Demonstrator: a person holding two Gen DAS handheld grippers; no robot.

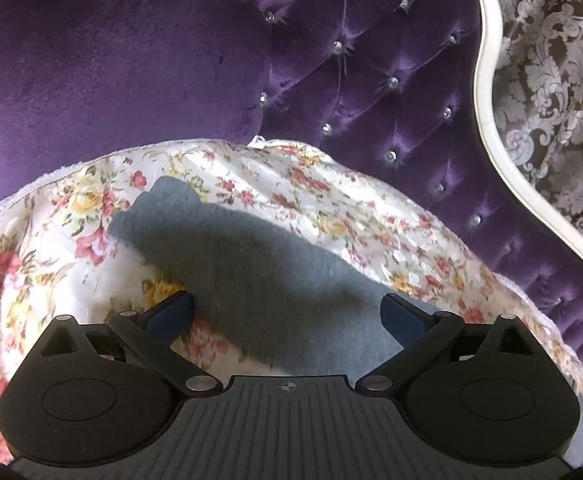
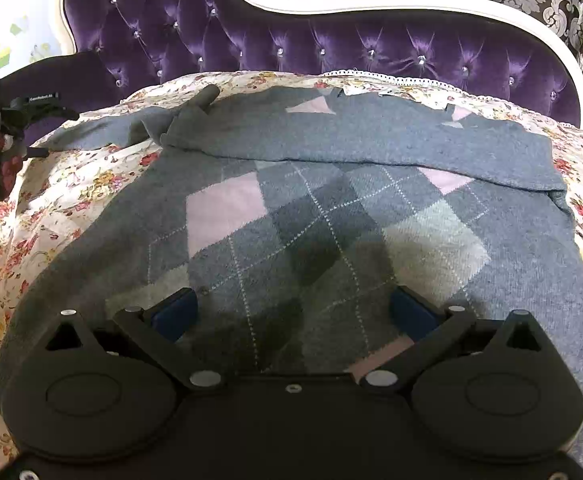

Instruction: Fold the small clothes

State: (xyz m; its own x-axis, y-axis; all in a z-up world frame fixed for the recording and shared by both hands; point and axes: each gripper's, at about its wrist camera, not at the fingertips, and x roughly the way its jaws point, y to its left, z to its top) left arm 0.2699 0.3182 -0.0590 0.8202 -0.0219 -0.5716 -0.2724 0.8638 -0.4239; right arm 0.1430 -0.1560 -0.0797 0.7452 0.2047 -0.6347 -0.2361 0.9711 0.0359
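Right wrist: grey argyle sweater [image 2: 291, 216], half-folded

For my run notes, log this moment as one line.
sweater: partly folded on floral sheet | left tongs: open over sleeve | right tongs: open, empty

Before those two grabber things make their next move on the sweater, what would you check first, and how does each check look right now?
1. Left gripper open and holding nothing: ok, its jaws stand wide with only grey knit below.
2. Right gripper open and holding nothing: ok, wide apart over the diamond pattern.
3. Sweater lying flat on the flowered bedspread: ok, apart from the folded-over part.
4. Top part already folded down: ok, a grey band lies across the chest.
5. Sleeve tucked in: not ok, it trails out sideways, bunched.
6. Pads touching the knit: cannot tell from these views.
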